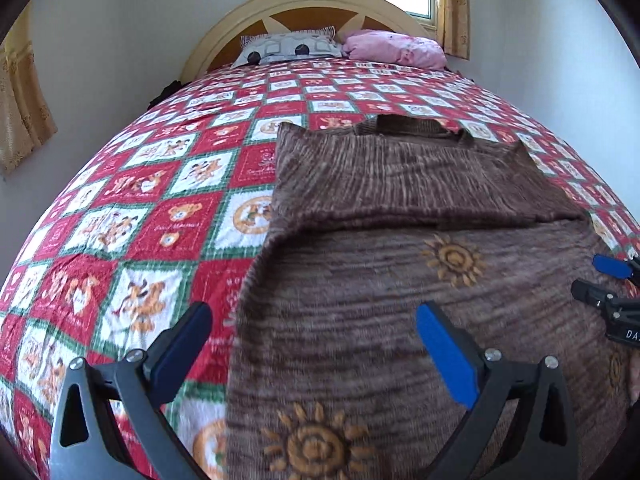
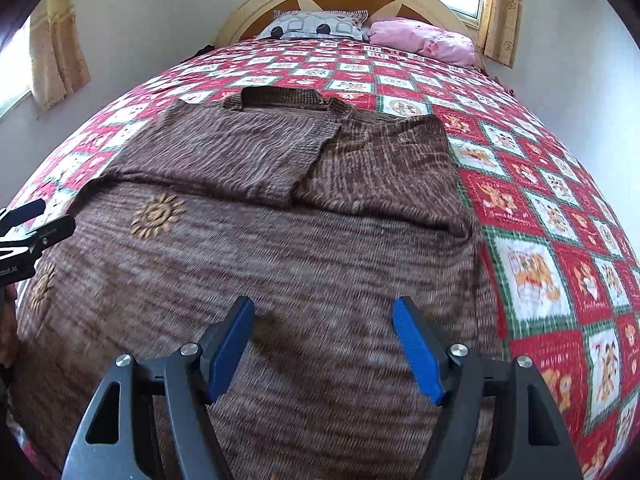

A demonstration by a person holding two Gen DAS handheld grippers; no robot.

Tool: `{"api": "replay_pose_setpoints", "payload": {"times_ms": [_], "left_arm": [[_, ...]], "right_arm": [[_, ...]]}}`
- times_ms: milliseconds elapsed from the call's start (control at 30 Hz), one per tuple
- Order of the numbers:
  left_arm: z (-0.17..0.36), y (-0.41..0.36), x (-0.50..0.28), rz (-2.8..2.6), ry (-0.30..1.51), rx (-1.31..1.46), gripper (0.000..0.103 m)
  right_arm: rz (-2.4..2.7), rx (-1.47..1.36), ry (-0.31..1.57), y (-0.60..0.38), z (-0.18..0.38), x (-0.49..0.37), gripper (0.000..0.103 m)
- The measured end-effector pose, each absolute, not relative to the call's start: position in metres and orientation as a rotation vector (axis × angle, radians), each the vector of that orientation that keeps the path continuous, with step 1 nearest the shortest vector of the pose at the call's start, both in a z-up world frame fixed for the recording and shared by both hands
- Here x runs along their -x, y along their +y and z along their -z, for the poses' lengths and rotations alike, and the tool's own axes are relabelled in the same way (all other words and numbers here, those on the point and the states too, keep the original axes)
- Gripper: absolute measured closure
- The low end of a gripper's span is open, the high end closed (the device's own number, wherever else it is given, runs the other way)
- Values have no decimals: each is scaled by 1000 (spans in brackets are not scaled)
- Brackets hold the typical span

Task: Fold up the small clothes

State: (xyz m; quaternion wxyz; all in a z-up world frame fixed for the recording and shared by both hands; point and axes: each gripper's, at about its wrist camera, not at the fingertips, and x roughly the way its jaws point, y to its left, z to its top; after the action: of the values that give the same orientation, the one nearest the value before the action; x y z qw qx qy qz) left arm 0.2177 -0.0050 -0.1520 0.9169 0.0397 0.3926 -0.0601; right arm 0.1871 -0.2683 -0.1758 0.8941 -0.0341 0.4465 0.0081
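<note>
A brown sweater (image 2: pixel 280 240) with sun patterns lies flat on the bedspread (image 2: pixel 540 220), its sleeves folded in over the chest, collar toward the headboard (image 1: pixel 304 4). The left gripper (image 1: pixel 316 344) and right gripper (image 2: pixel 324 340) hover over the sweater's lower part, jaws wide, holding nothing.

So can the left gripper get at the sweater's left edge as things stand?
Probably yes: the left gripper is open right over the sweater edge, with only bedspread beside it.
</note>
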Motion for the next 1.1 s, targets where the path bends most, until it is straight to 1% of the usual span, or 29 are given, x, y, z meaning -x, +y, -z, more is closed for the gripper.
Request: {"api": "replay_pose_setpoints", "payload": {"times_ms": [633,1100], "left_arm": [[156,-19,-142,186,811,-144,0],[162,-16,-101,195,829,-171,0]], "right_arm": [[-38,86,922,-259,176,-105,31],[-45,68,920,-259,177,-62,31]]}}
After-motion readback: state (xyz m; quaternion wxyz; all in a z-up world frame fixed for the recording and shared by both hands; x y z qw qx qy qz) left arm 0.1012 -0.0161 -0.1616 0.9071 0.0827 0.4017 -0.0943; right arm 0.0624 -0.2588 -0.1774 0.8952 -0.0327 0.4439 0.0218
